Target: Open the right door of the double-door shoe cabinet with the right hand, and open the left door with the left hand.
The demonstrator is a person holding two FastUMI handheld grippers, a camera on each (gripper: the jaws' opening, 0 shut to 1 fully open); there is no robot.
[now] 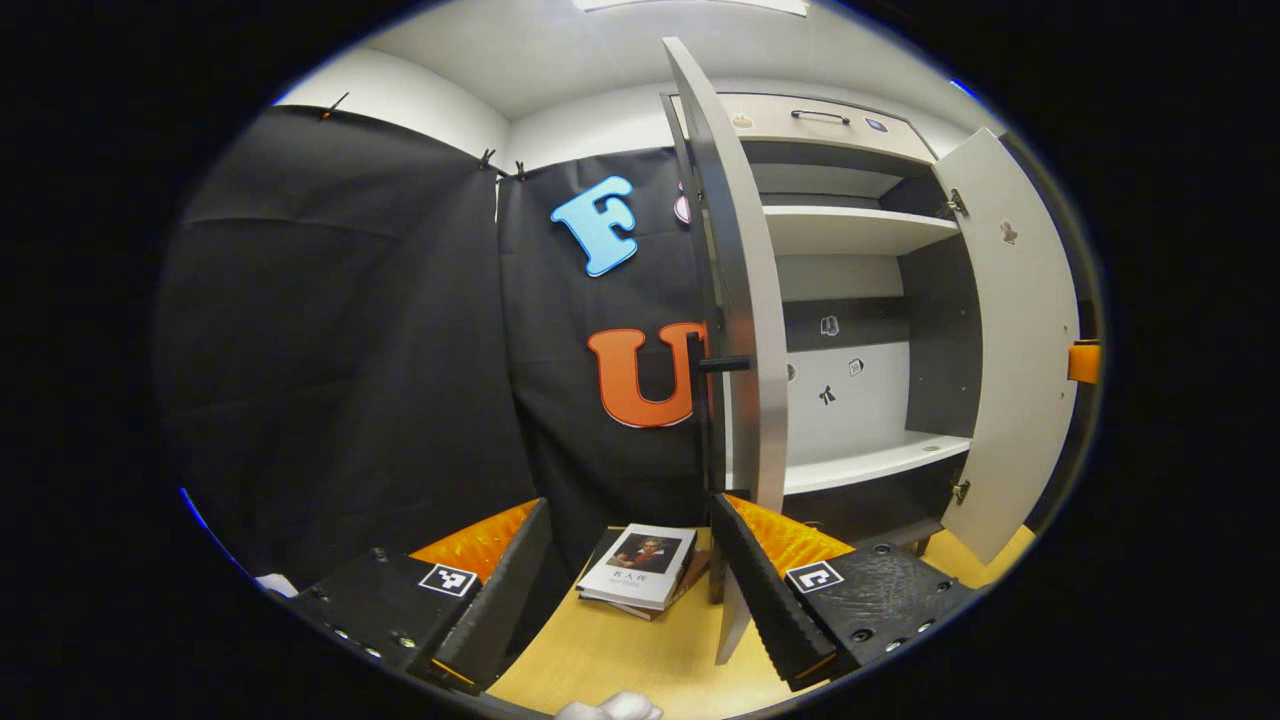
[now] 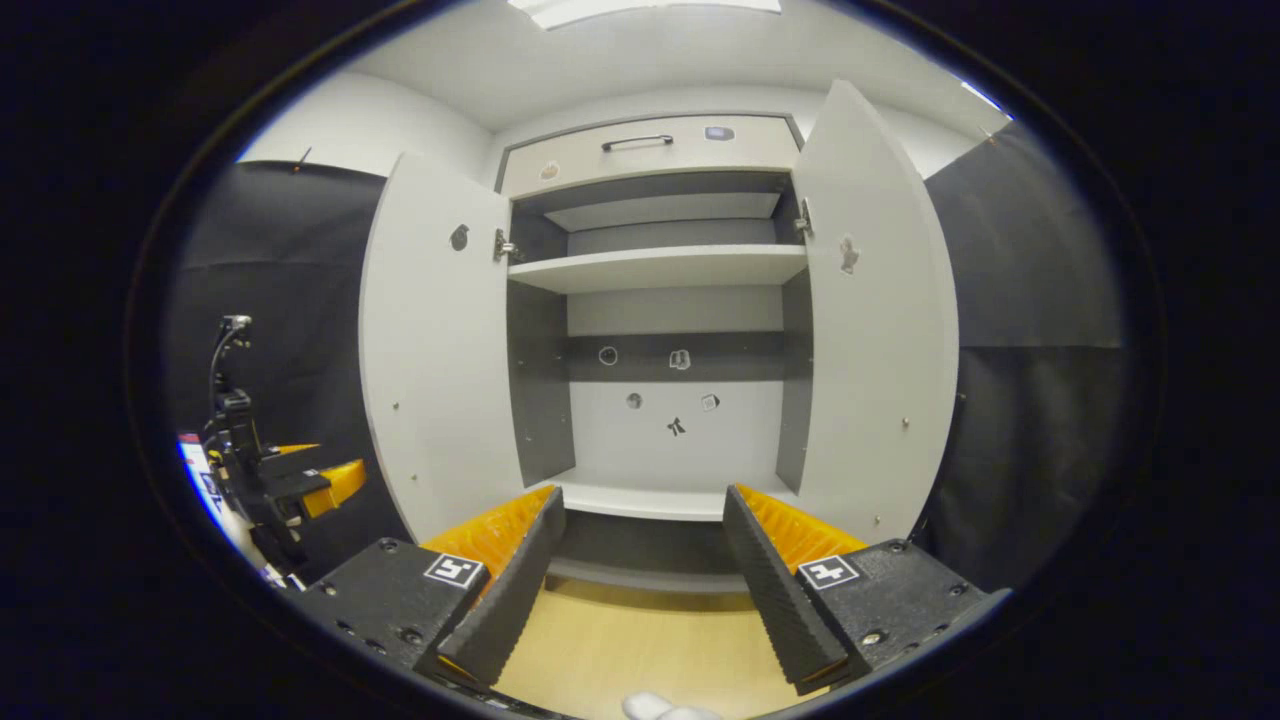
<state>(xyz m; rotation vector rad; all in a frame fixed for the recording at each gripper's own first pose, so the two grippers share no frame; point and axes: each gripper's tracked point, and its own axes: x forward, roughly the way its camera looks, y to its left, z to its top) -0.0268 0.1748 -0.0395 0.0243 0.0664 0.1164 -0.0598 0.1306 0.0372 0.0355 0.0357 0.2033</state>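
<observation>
Both doors stand open; left door [image 1: 735, 300] edge-on just ahead of the wide, empty left claw [image 1: 635, 590]; right claw [image 2: 640, 585] also wide.

Black cloth [image 1: 350, 330] hanging around my booth on clips, white wall [image 1: 400, 95] above it, white ceiling [image 2: 620, 55] with a bright light panel [image 2: 640, 8], pale wooden floor [image 2: 620, 650] under me, a book [image 1: 640, 566] lying on it.

Left gripper view: off to the left side, low, close to the left door's [image 1: 745, 300] edge, looking past it.
Right gripper view: low, straight in front of the open shoe cabinet [image 2: 665, 330], near.
Both see: shelves, both doors, wooden floor [image 2: 620, 650].
</observation>
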